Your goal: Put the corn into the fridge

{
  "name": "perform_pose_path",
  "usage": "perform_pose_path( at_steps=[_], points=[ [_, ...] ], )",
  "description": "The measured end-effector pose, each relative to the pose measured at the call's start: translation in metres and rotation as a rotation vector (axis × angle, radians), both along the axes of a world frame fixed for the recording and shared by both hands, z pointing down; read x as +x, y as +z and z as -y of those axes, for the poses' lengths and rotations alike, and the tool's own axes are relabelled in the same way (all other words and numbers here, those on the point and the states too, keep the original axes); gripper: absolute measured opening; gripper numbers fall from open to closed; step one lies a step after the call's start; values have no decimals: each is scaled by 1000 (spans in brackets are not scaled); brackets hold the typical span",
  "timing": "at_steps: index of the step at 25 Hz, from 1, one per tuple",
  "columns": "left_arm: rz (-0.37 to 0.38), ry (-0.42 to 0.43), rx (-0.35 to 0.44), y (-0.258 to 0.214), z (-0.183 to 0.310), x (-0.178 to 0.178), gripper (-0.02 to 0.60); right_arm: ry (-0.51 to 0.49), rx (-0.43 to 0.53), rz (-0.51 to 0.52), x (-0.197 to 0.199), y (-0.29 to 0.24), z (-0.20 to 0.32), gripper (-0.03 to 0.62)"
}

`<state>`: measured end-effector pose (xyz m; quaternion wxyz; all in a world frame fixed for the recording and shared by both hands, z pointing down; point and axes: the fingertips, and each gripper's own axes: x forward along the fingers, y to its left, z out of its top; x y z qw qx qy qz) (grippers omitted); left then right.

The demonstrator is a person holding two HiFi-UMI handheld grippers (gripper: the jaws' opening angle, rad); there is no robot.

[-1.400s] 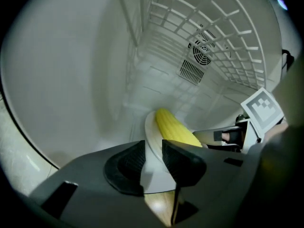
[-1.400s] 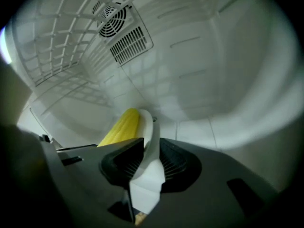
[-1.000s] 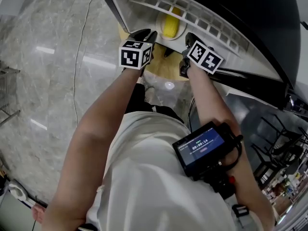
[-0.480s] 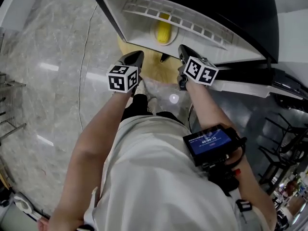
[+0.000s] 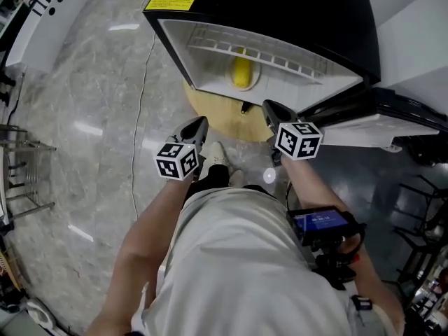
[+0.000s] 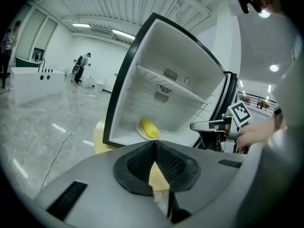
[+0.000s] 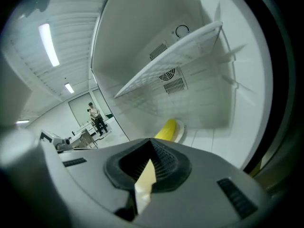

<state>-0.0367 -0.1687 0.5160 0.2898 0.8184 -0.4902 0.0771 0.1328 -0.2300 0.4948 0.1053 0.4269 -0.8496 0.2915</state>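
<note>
The yellow corn [image 5: 241, 72] lies on a white plate [image 5: 253, 80] on the floor of the open fridge [image 5: 175, 37], under its wire shelf [image 5: 259, 51]. My left gripper [image 5: 201, 126] and right gripper [image 5: 269, 110] hang side by side in front of the opening, short of its sill and apart from the corn. Each is shut with nothing between its jaws. In the left gripper view the corn [image 6: 149, 127] lies beyond the closed left gripper [image 6: 154, 144], and the right gripper [image 6: 202, 126] shows at the right. The right gripper view has the corn [image 7: 166, 128] just past the shut right gripper [image 7: 152, 141].
The fridge door [image 5: 399, 121] stands open to the right. A round yellow base [image 5: 217, 110] sits under the fridge front. A thin cable [image 5: 140, 117] runs over the marble floor, and a metal rack [image 5: 21, 173] stands at the left. People [image 6: 81, 65] stand far off.
Both grippers have drawn back from the fridge opening toward the person, and the head view has pulled away with them. The corn stays on its plate inside.
</note>
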Motion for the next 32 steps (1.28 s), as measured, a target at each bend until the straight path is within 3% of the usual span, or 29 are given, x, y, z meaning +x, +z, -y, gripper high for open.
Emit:
perform_pose_path(
  at_steps=[14, 20, 32],
  points=[
    [-17, 25, 101, -45, -32, 8, 9, -110, 133, -8, -18, -32, -63, 8],
    [-10, 92, 111, -47, -43, 37, 9, -110, 129, 3, -11, -39, -83, 8],
    [-19, 131, 121, -54, -45, 60, 9, -112, 134, 13, -4, -47, -90, 8]
  ],
)
